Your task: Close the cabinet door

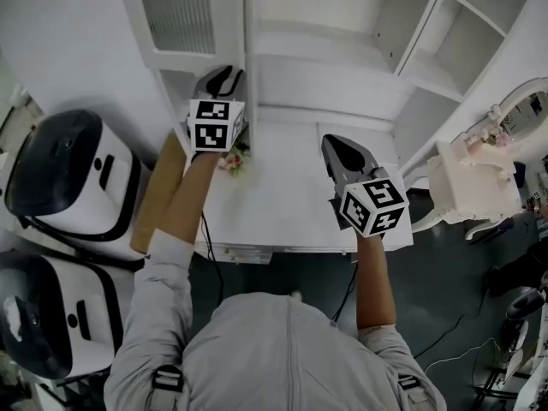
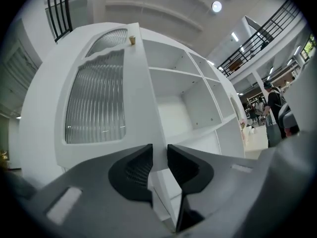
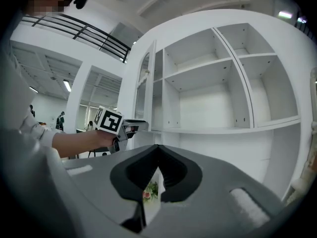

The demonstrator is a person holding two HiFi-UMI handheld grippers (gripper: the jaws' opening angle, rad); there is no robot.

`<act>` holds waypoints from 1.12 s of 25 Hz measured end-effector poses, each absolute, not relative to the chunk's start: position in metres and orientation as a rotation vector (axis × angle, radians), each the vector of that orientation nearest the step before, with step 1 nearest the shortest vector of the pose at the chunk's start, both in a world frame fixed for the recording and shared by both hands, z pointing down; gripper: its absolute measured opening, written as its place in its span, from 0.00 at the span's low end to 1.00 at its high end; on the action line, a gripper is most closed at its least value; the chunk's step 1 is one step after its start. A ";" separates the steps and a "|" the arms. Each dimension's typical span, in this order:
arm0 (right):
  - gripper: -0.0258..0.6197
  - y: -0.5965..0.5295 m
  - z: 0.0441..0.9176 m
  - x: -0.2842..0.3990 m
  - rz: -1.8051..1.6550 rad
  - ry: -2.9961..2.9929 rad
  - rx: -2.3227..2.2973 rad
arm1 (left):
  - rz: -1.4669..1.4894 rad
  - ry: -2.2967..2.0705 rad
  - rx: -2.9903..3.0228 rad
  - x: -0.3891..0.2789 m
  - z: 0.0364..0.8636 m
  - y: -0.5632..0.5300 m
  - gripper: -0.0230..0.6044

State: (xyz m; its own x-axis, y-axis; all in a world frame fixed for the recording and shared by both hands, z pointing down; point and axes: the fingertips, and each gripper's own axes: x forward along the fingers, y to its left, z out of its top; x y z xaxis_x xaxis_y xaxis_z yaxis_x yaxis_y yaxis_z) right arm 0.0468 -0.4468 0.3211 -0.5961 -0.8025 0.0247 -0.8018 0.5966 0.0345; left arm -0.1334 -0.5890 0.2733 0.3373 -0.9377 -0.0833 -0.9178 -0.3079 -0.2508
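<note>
1. The right gripper point(image 1: 330, 144), jaws pressed together and empty, is held level above the white counter point(image 1: 291, 204), toward its right edge.
2. The left gripper point(image 2: 159, 150), jaws partly apart, straddles the free edge of the cabinet door point(image 2: 96, 98) by the counter's back-left corner.
3. The ribbed-glass door stands open, with bare shelves point(image 2: 173, 73) beside it.
4. A small flower posy point(image 1: 233, 161) sits near the counter's left edge.

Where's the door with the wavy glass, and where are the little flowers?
cabinet door point(image 2: 96, 98): left gripper view, middle of its ribbed glass.
flowers point(image 3: 148, 192): right gripper view, on the blossoms.
</note>
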 end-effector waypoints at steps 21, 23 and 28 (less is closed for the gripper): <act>0.04 -0.466 0.341 0.092 0.041 -2.682 1.527 | -0.074 1.802 -2.312 -0.129 0.266 -0.661 0.05; 0.04 -0.465 0.342 0.096 0.046 -2.676 1.538 | -0.097 1.811 -2.312 -0.129 0.267 -0.665 0.05; 0.04 -0.460 0.340 0.099 0.044 -2.671 1.547 | -0.154 1.831 -2.266 -0.131 0.266 -0.671 0.04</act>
